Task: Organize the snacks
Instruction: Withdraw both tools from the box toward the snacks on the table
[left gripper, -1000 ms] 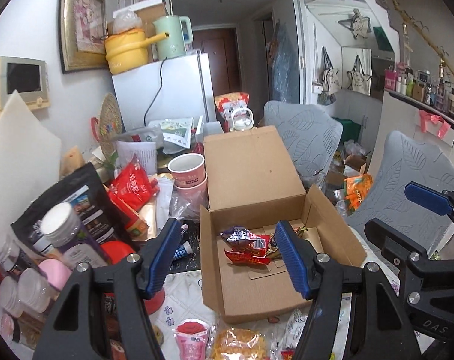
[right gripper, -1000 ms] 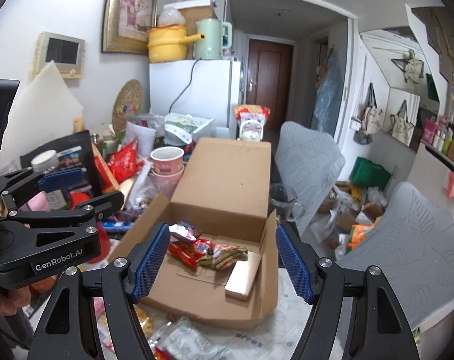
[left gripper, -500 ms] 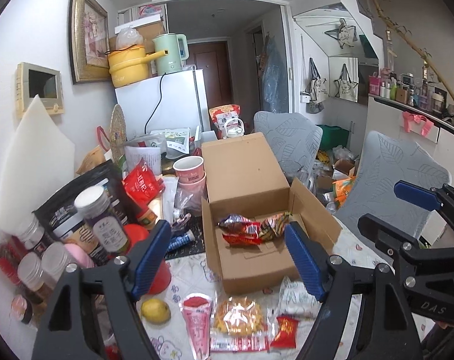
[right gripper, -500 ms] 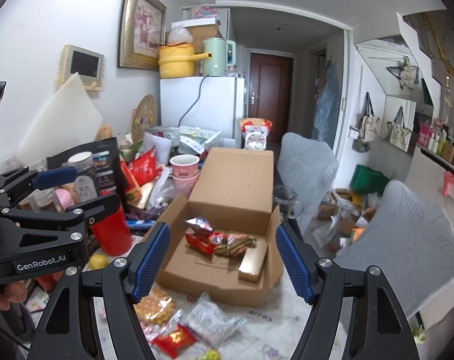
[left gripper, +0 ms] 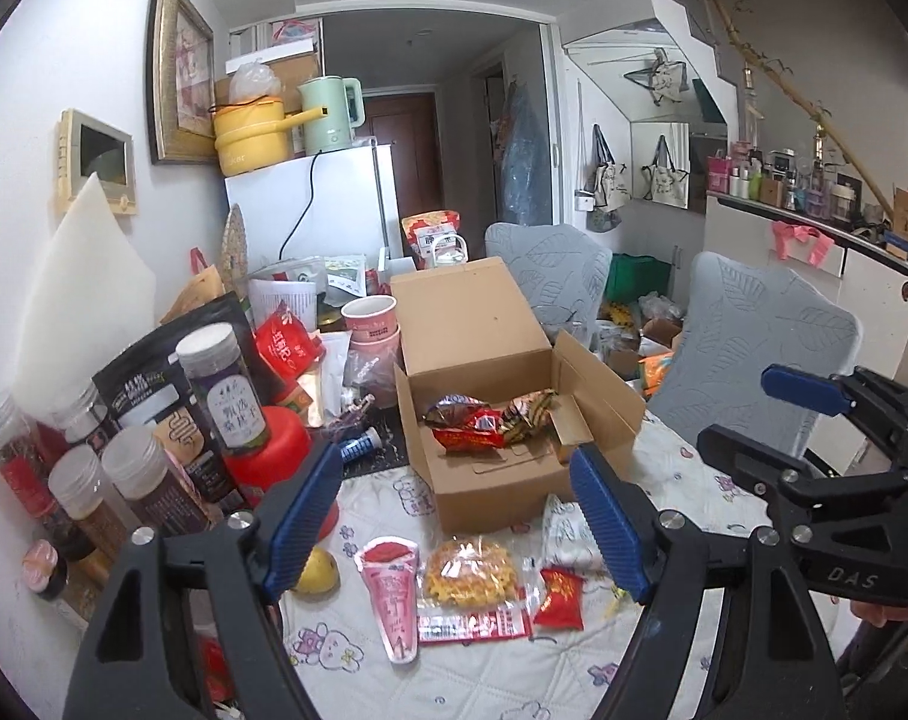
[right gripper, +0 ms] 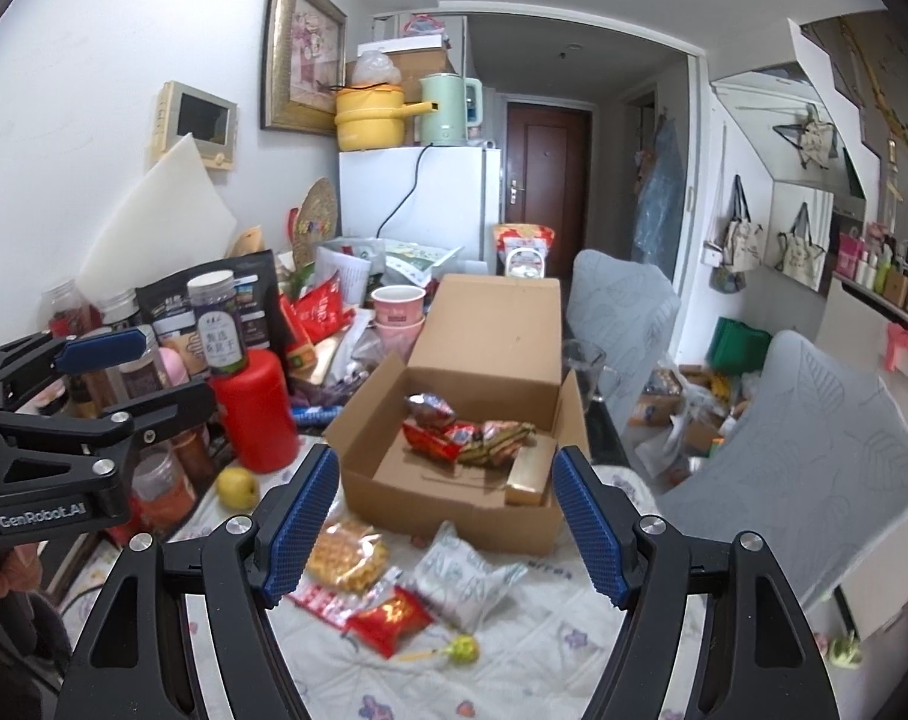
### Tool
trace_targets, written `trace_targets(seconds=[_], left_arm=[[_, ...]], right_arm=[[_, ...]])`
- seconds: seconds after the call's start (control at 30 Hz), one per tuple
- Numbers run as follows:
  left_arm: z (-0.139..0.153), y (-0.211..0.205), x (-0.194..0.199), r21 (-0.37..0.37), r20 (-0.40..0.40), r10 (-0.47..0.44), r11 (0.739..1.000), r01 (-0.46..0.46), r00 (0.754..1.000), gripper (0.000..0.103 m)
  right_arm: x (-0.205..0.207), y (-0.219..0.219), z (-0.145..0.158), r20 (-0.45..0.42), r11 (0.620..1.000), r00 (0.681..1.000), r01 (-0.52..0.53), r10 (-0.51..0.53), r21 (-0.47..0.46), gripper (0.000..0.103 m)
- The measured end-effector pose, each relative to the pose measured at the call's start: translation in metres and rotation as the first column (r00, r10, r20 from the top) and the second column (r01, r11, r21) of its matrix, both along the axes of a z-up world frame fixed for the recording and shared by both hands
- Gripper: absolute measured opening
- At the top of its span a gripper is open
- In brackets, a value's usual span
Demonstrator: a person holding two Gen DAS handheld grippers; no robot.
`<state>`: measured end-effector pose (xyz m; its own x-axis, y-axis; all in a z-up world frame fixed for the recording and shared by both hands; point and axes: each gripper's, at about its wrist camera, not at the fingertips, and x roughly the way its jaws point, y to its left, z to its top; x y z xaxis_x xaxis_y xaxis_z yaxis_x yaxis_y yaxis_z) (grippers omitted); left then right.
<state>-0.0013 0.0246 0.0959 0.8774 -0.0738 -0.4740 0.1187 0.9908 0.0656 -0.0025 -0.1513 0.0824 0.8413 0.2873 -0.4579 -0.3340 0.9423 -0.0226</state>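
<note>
Both claws spread, nothing between the pads of either. Left claw [left gripper: 460, 516] and right claw [right gripper: 444, 525] hang side by side above the near part of the surface [right gripper: 532, 654], which carries a white quilted cloth with small printed figures. Each claw shows in the other's view: right claw [left gripper: 808, 420] at the right edge of the left wrist view, left claw [right gripper: 117, 369] at the left edge of the right wrist view. Both point down and away toward the box.

Cardboard box [right gripper: 454, 498] sits open at mid-surface, lid flap standing up at its far side. Inside, toward the far wall: a cluster of red and dark snack packets [right gripper: 463, 435], plus a gold packet [right gripper: 529, 474] leaning in the near right corner.

Loose snacks lie on the cloth just near of the box:
- clear bag of yellow waffle-like pieces [left gripper: 469, 570]
- pink cone-shaped packet [left gripper: 390, 591], left of the waffle bag
- small red packet [left gripper: 559, 594], right of the waffle bag
- white packet [right gripper: 466, 573], touching the box's near wall
- green lollipop [right gripper: 463, 648], nearest of all

Yellow fruit [right gripper: 237, 486] rests left of the box, beside a red canister [right gripper: 255, 414]. Further left, a crowd of clear jars [left gripper: 132, 489] and dark pouches.
</note>
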Motion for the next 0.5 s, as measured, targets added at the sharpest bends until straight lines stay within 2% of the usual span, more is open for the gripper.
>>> trace_targets(seconds=[0.27,0.5], left_arm=[[-0.015,0.010,-0.020,-0.018,-0.008,0.016,1.000,-0.016,1.000,0.079],[-0.039,0.017,-0.024,-0.026,-0.065,0.032,0.999,-0.034,0.997,0.078]], right_arm=[[-0.019,0.009,-0.020,-0.034,1.000,0.999,-0.015,0.015,0.007,0.074],[-0.023,0.013,-0.044,-0.085,1.000,0.996,-0.015,0.016,0.015,0.075]])
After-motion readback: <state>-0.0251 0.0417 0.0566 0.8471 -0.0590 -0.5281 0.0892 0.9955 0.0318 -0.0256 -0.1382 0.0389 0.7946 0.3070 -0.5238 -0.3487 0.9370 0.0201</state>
